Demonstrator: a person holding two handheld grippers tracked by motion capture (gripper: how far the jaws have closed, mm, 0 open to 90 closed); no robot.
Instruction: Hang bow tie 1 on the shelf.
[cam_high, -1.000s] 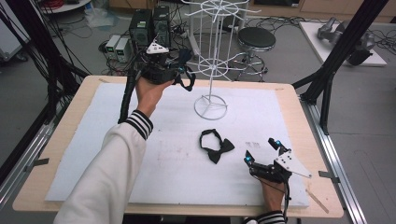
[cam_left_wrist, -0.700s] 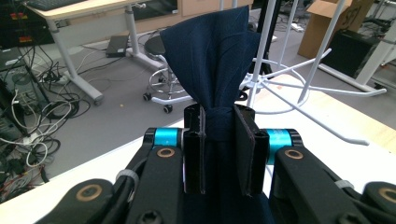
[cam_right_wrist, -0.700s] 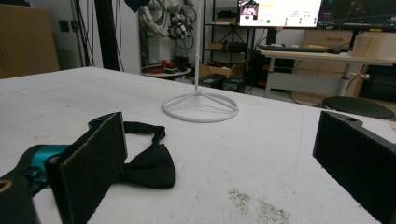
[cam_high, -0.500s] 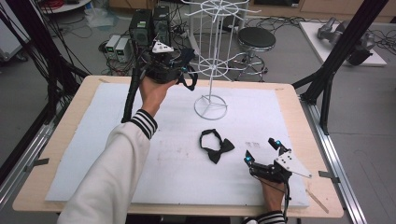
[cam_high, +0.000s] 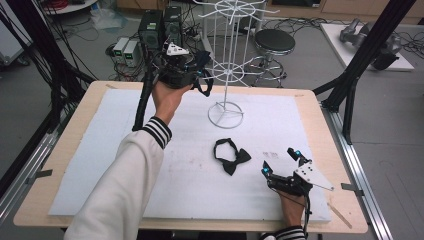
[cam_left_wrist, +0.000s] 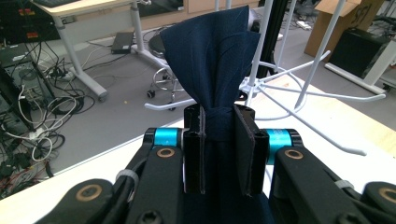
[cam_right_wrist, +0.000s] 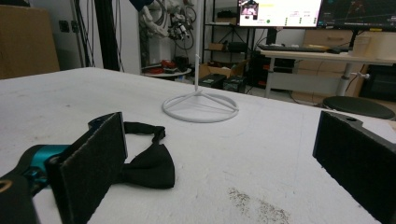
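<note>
A white mat (cam_high: 125, 150) covers the wooden desk (cam_high: 332, 135); a black bow tie (cam_high: 231, 157) lies just beside the right tongs (cam_high: 281, 162), with a wire rack (cam_high: 226, 114) beyond.

Navy bow tie (cam_left_wrist: 210, 51); black bow tie (cam_high: 231, 157); white wire rack (cam_high: 227, 75); white mat (cam_high: 100, 145); black-and-white striped cuff (cam_high: 156, 131).

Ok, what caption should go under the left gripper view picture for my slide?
Left tongs shut on a dark blue bow tie, held up beside the white wire rack.
</note>
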